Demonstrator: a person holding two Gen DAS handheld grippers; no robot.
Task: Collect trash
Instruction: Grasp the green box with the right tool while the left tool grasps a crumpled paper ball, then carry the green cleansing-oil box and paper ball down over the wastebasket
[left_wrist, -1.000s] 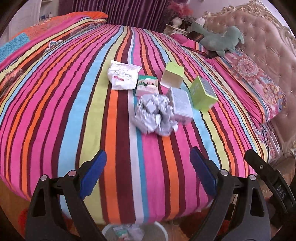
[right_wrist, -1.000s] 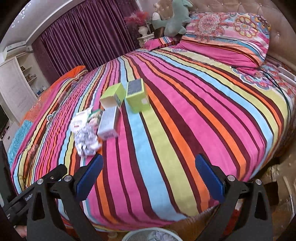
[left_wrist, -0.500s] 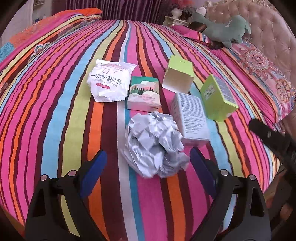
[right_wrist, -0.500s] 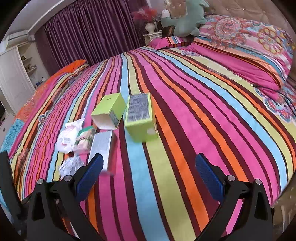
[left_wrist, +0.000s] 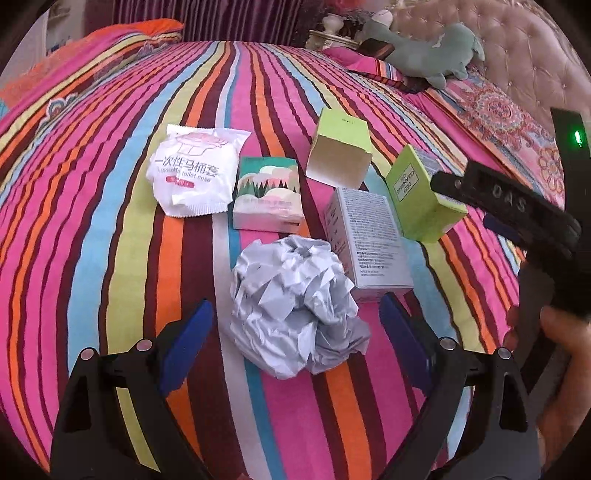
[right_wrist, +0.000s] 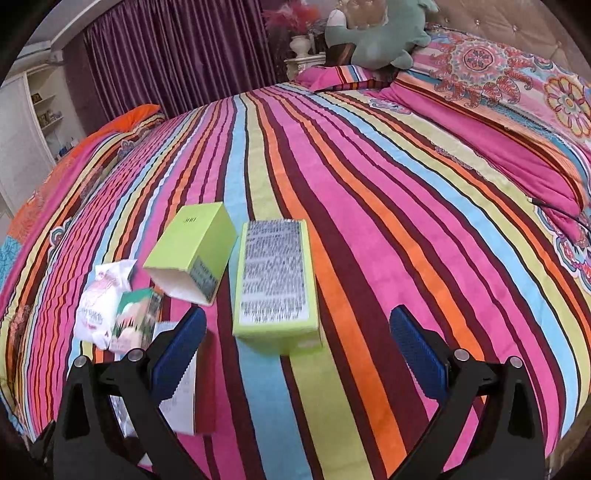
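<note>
A crumpled grey paper ball lies on the striped bedspread, just ahead of and partly between the fingers of my left gripper, which is open and not touching it. Behind the ball lie a white packet, a green tissue pack, an open lime box, a grey box and a lime box. My right gripper is open, with the near end of the lime box between its fingertips, untouched. The grey box is half hidden behind the right gripper's left finger.
A green plush toy and patterned pillows lie at the tufted headboard. Purple curtains and a white shelf unit stand beyond the bed. The right gripper's body and the hand holding it are at the right edge.
Both grippers have come in over the bed toward the trash. The paper ball and the lime box now sit close to the fingertips. The white bin below the bed edge has left view.
</note>
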